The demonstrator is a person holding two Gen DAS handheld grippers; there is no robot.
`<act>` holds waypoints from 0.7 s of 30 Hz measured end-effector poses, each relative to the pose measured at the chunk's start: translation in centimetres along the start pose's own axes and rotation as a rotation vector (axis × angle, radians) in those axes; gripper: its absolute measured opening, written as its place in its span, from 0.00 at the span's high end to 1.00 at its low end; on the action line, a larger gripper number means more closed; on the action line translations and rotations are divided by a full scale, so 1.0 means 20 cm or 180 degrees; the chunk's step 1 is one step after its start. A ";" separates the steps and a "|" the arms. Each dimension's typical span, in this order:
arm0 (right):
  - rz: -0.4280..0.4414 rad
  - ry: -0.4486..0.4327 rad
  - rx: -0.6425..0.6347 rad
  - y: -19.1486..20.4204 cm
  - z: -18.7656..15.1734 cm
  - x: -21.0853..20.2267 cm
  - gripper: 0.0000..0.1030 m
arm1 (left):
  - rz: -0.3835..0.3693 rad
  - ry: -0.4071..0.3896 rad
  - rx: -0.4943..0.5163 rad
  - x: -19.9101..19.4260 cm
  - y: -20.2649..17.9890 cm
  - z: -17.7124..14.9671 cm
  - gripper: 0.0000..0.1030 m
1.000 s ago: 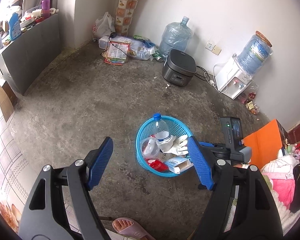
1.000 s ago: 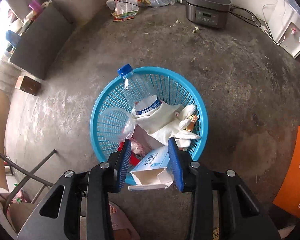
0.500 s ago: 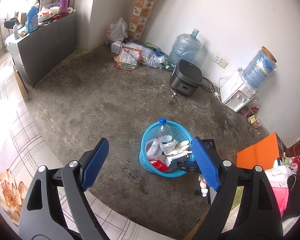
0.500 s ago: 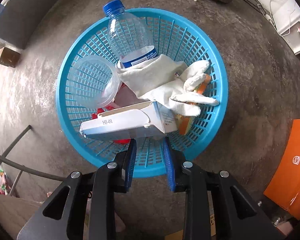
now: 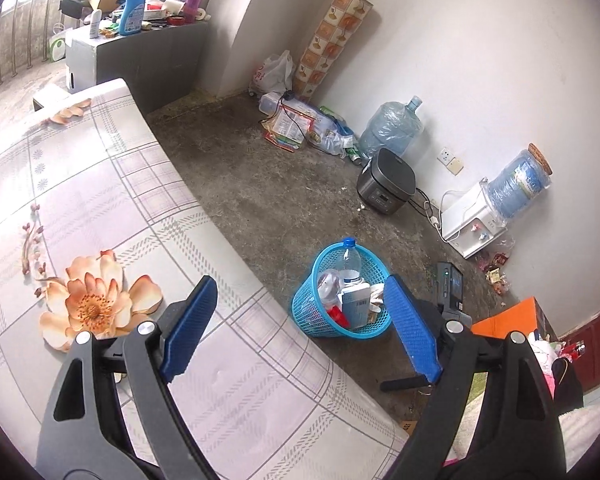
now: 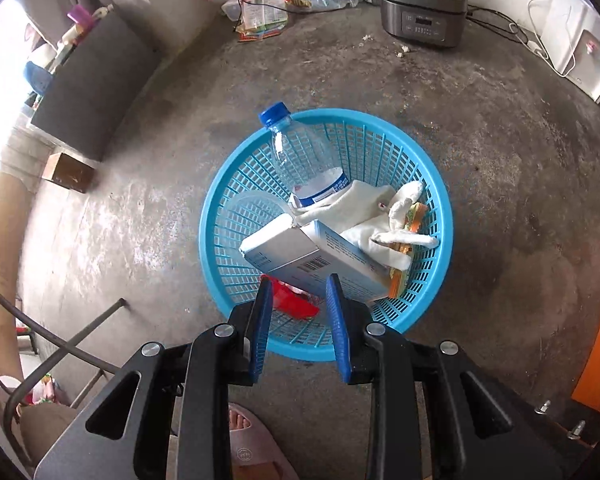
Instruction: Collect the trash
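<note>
Both grippers hold nothing: the right gripper hangs over the near rim of the blue basket with its blue pads parted, and the left gripper is spread wide above the flowered tablecloth. Inside the basket on the concrete floor lie a carton, a plastic bottle, a white glove and a red wrapper.
</note>
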State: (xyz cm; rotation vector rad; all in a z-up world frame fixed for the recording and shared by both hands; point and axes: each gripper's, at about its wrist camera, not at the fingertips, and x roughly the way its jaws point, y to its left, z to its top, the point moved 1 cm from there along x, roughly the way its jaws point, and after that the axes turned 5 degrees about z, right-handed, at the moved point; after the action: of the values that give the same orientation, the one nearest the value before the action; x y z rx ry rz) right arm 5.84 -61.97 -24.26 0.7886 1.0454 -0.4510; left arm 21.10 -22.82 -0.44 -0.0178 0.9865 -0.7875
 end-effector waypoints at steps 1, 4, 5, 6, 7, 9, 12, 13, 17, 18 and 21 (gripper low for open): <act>0.0016 -0.0102 -0.0038 0.03 0.00 -0.06 0.73 | 0.0027 -0.0056 -0.0064 -0.06 0.04 -0.02 0.22; 0.0158 -0.0377 -0.0195 0.15 -0.01 -0.24 0.72 | 0.0120 -0.0220 -0.0226 -0.23 0.13 -0.12 0.22; 0.0205 -0.0478 -0.0246 0.20 -0.02 -0.31 0.65 | 0.0157 -0.0276 -0.0258 -0.29 0.14 -0.16 0.22; 0.0239 -0.0577 -0.0295 0.25 -0.04 -0.38 0.58 | 0.0186 -0.0329 -0.0283 -0.35 0.15 -0.20 0.22; 0.0263 -0.0687 -0.0351 0.30 -0.07 -0.45 0.56 | 0.0206 -0.0364 -0.0306 -0.40 0.16 -0.24 0.21; 0.0316 -0.0905 -0.0541 0.42 -0.14 -0.59 0.50 | 0.0237 -0.0395 -0.0368 -0.48 0.17 -0.32 0.19; 0.0390 -0.1237 -0.0849 0.58 -0.28 -0.81 0.34 | 0.0293 -0.0415 -0.0460 -0.58 0.17 -0.43 0.18; 0.0416 -0.1351 -0.0949 0.64 -0.33 -0.88 0.31 | 0.0338 -0.0417 -0.0499 -0.60 0.18 -0.46 0.18; 0.0533 -0.1688 -0.1195 0.82 -0.58 -1.10 0.12 | 0.0703 -0.0523 -0.0697 -0.71 0.16 -0.56 0.12; 0.0555 -0.1771 -0.1271 0.87 -0.64 -1.15 0.08 | 0.0829 -0.0578 -0.0720 -0.73 0.14 -0.59 0.11; 0.0632 -0.1997 -0.1439 1.00 -0.82 -1.29 0.06 | 0.1318 -0.0703 -0.0760 -0.81 0.10 -0.65 0.10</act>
State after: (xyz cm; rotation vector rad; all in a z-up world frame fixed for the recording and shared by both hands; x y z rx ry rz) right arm -2.04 -37.38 1.52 0.3018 0.4458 -0.2480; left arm 7.69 -7.30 3.41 -0.1015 0.8313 -0.2787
